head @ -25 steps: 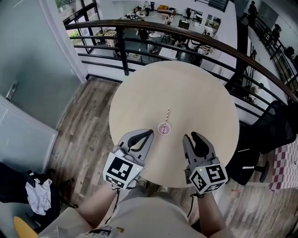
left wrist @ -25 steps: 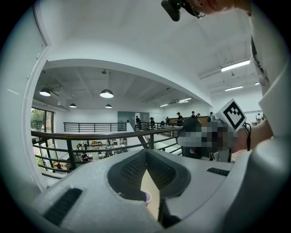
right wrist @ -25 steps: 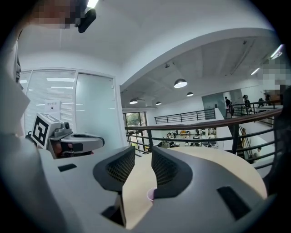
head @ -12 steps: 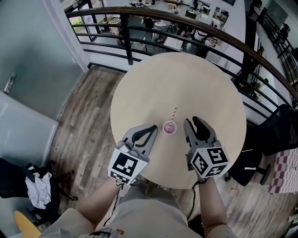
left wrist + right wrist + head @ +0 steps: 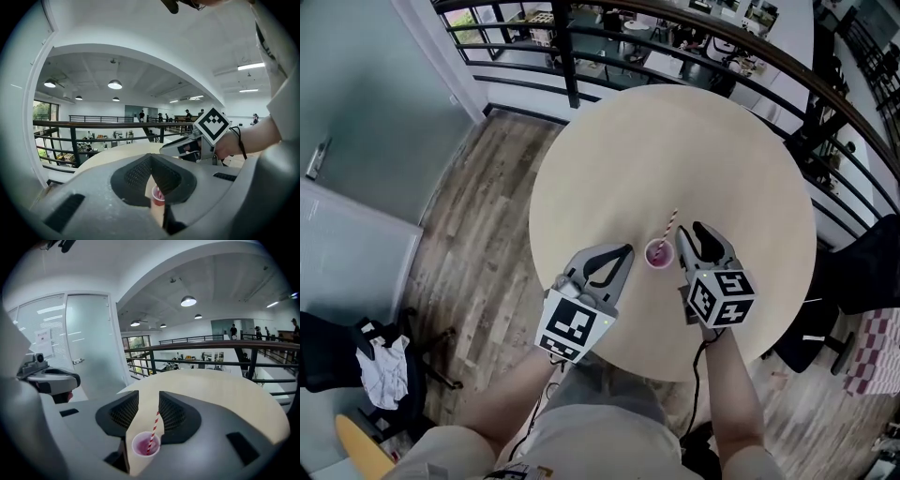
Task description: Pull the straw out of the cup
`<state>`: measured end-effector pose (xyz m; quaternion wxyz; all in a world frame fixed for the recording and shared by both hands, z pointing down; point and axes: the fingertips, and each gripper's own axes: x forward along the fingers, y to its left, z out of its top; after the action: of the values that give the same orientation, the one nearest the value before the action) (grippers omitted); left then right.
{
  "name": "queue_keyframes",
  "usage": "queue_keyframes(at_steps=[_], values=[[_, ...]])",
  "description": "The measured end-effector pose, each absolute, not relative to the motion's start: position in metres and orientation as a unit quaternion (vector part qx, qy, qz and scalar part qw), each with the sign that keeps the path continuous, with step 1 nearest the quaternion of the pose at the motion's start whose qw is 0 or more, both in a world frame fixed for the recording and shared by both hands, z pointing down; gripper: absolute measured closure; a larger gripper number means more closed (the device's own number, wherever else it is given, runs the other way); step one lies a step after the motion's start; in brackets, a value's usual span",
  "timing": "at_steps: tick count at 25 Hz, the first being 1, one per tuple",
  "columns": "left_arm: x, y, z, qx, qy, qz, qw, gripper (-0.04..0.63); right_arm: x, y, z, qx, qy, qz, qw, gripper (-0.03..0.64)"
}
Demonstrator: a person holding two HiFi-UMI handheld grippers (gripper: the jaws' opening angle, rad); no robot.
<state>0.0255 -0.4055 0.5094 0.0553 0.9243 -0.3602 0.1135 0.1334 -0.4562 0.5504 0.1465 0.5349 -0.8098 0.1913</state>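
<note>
A small pink cup [image 5: 656, 253] stands on the round beige table [image 5: 675, 141], near its front edge. A red-and-white striped straw [image 5: 669, 227] leans out of it, up and to the right. My right gripper [image 5: 695, 234] is just right of the cup. Its jaws are opening, and in the right gripper view the cup [image 5: 146, 445] and straw [image 5: 153, 426] show in the gap between the pads, untouched. My left gripper [image 5: 624, 251] sits just left of the cup, its tips meeting, holding nothing. The cup [image 5: 158, 197] peeks through the slit below those tips.
A dark metal railing [image 5: 581, 56] runs behind the table, with a lower floor beyond. A glass wall [image 5: 356, 141] stands at the left over wood flooring. A black chair [image 5: 862, 272] is at the table's right. A white cloth [image 5: 380, 370] lies at the lower left.
Both grippers have come forward and lower over the table toward the cup. The right one now sits close beside the cup and straw, the left one near its other side.
</note>
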Motion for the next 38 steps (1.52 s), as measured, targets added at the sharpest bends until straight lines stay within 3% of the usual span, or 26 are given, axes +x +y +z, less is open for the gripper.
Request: queue_keyframes(at_steps=[16,22,38], values=[[0.046,-0.431,0.562,0.918,-0.351,0.153,0.106,0.581,0.140,-0.502,0.648,0.522,-0.785,0.245,0.227,0.494],[0.040,-0.425,0.571,0.913,-0.354,0.166,0.115,0.581,0.134,-0.501,0.642,0.521,-0.792,0.251,0.198,0.577],[0.033,-0.397,0.482,0.919,-0.371,0.117,0.066,0.581,0.125,-0.463,0.516,0.521,-0.826,0.187,0.111,0.584]])
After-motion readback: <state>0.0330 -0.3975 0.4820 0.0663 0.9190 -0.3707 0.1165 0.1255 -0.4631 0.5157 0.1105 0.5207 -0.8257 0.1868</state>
